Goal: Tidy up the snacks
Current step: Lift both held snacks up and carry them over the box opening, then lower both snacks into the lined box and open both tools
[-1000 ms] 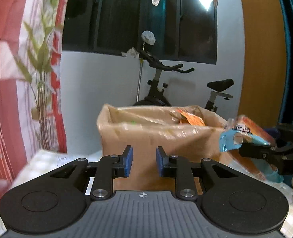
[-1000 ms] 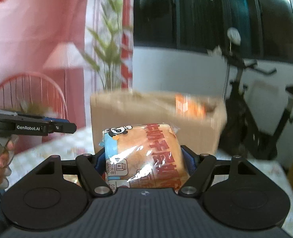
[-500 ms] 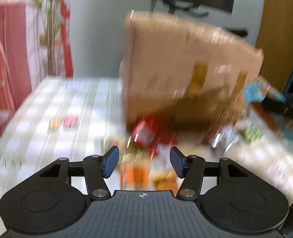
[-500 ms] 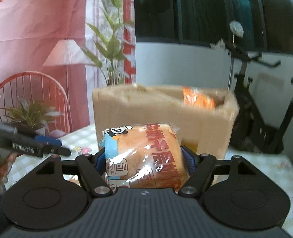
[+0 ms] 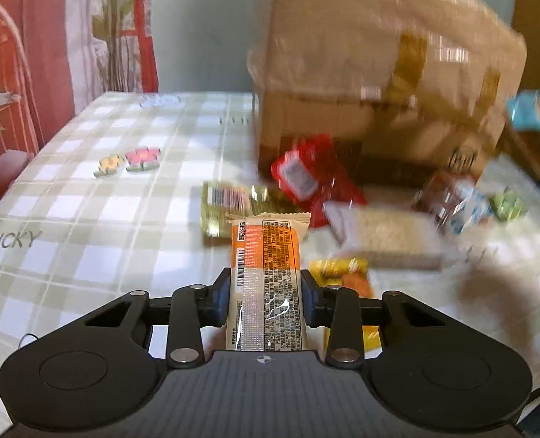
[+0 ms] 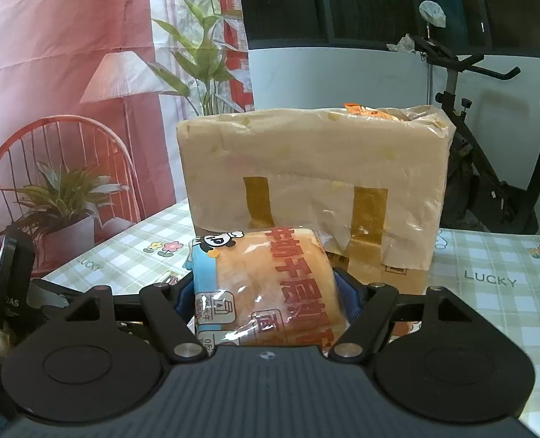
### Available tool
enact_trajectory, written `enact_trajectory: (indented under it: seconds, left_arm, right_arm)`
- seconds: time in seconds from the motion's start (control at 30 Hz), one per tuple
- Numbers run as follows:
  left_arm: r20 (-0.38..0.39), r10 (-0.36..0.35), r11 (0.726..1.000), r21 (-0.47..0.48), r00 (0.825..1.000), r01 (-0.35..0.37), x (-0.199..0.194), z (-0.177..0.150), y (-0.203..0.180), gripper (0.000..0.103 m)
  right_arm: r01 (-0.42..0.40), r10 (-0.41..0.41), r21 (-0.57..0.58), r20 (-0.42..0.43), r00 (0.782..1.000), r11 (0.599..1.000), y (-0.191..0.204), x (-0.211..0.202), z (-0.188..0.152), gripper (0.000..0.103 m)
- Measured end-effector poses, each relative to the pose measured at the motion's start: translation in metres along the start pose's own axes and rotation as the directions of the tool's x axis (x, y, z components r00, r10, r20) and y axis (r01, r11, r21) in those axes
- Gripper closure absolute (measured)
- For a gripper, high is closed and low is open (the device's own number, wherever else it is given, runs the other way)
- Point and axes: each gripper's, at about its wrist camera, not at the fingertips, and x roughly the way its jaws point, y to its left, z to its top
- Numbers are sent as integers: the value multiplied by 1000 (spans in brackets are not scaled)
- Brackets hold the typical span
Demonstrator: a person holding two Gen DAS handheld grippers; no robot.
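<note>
My left gripper (image 5: 265, 292) is low over the checked tablecloth (image 5: 87, 219), and its jaws are closing on an orange snack bar (image 5: 266, 252) that lies lengthwise between the pads, touching both. Just beyond it lies a heap of snacks: a red packet (image 5: 313, 179), a green-gold packet (image 5: 229, 204), a yellow packet (image 5: 343, 266) and a beige one (image 5: 386, 237). Behind the heap stands the taped cardboard box (image 5: 379, 73). My right gripper (image 6: 266, 299) is shut on a bread packet (image 6: 266, 284), held in front of the box (image 6: 306, 168), whose open top shows an orange packet.
A brown-and-blue packet (image 5: 452, 200) and a small green one (image 5: 509, 204) lie right of the heap. An exercise bike (image 6: 489, 146) stands behind the table. A printed backdrop with chair and plants (image 6: 50, 164) hangs on the left. The left gripper's body (image 6: 14, 292) shows at the right wrist view's left edge.
My left gripper dropped from box height down to the table, tipped downward, opened, and now closes around the orange snack bar. My right gripper sank a little, still holding the bread packet.
</note>
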Motion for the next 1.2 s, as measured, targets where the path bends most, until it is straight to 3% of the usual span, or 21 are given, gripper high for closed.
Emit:
enact_trajectory:
  seconds: [0.17, 0.33, 0.47, 0.53, 0.67, 0.83, 0.93, 1.03, 1.1, 1.2]
  left_arm:
    - [149, -55, 998, -18, 987, 58, -48, 42, 1, 64]
    - [320, -127, 991, 71, 939, 110, -92, 107, -16, 64]
    - [390, -176, 982, 131, 904, 135, -95, 160, -36, 64]
    - [414, -168, 982, 147, 895, 117, -84, 182, -48, 64]
    - [425, -150, 986, 126, 893, 105, -54, 219, -64, 64]
    - [405, -126, 992, 74, 906, 105, -20, 245, -62, 64]
    - [381, -151, 988, 85, 912, 128, -5, 257, -62, 61]
    - [372, -138, 989, 100, 918, 108, 3, 261, -64, 35]
    - [375, -136, 989, 105, 917, 103, 2, 260, -62, 34]
    - [359, -147, 988, 94, 922, 121, -2, 253, -59, 34]
  right_arm:
    - [4, -4, 3, 31, 1000, 1000, -3, -7, 11, 29]
    - [-1, 8, -56, 119, 993, 998, -1, -18, 45, 29]
    - [-3, 19, -89, 189, 982, 996, -4, -21, 82, 29]
    - [-1, 23, -103, 210, 977, 995, -7, -14, 101, 29]
    - [71, -24, -188, 241, 970, 980, -14, 19, 135, 29]
    - [187, -117, -314, 228, 967, 931, -22, 80, 157, 29]
    - [170, -120, -342, 163, 979, 924, -26, 110, 158, 28]
    - [114, -86, -357, 93, 992, 927, -26, 128, 156, 19]
    - [90, -63, -375, 84, 994, 923, -23, 131, 152, 5]
    - [77, -46, -398, 88, 995, 914, -18, 129, 148, 5]
